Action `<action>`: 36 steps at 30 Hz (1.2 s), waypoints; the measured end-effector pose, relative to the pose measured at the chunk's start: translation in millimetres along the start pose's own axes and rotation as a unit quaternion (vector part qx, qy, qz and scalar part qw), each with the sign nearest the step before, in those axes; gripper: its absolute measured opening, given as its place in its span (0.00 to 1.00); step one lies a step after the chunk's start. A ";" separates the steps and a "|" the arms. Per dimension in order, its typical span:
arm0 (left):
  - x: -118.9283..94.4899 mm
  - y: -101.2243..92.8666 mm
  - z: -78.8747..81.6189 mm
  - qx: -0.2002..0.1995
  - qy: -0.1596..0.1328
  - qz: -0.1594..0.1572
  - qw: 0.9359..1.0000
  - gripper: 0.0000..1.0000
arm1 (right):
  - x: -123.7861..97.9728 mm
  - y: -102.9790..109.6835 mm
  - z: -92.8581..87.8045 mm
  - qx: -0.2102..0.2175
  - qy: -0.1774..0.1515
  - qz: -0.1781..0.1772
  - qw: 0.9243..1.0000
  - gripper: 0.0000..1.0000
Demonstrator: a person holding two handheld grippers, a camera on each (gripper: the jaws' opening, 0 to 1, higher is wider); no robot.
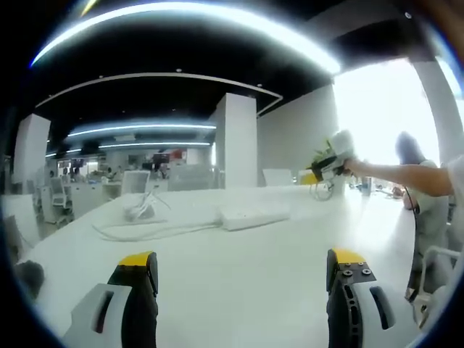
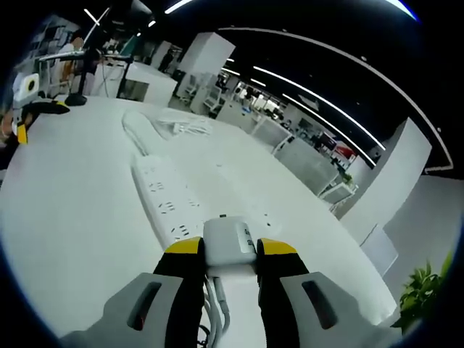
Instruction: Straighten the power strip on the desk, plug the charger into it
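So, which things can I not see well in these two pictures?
- Charger prongs, right gripper view: hidden by the charger's body and the right gripper.
- Near end of the power strip, right gripper view: covered by the charger.
- Power strip sockets, left gripper view: too small and washed out.
- Its cable's end: too faint.

white desk [image 1: 239, 275] carries a power strip [image 1: 255, 216] and cable [image 1: 148, 230].

Open desk, with clutter only at the strip's far end

Bare desk [image 1: 239, 283] lies open between the left claw [image 1: 243, 272] and the power strip [image 1: 254, 216]; loose white cable [image 1: 145, 230] crowds its left end, while the right claw [image 2: 225, 250], clamping the charger [image 2: 228, 243], blocks the strip's near end.
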State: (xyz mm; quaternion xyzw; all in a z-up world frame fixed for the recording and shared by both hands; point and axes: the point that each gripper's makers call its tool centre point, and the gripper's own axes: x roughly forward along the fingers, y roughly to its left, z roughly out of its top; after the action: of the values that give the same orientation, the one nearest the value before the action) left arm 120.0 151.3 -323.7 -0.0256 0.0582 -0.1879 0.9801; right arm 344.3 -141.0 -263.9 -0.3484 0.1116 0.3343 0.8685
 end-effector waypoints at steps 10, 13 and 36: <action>7.1 -3.1 -0.2 0.006 0.003 -0.013 1.000 0.99 | 6.2 11.6 9.5 -0.021 0.012 0.016 1.000 0.26; 9.1 -2.8 -1.6 0.006 0.006 -0.015 1.000 0.99 | 7.9 14.6 11.0 -0.028 0.016 0.020 0.999 0.26; 17.0 -13.0 -13.6 0.013 0.023 -0.036 0.999 0.99 | 24.0 35.2 9.9 -0.084 0.082 0.057 0.991 0.26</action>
State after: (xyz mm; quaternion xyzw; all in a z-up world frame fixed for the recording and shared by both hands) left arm 129.3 132.6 -338.1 -0.0107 0.0769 -0.2245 0.9714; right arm 338.8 -103.4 -285.6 -0.4396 0.1733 0.3623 0.8034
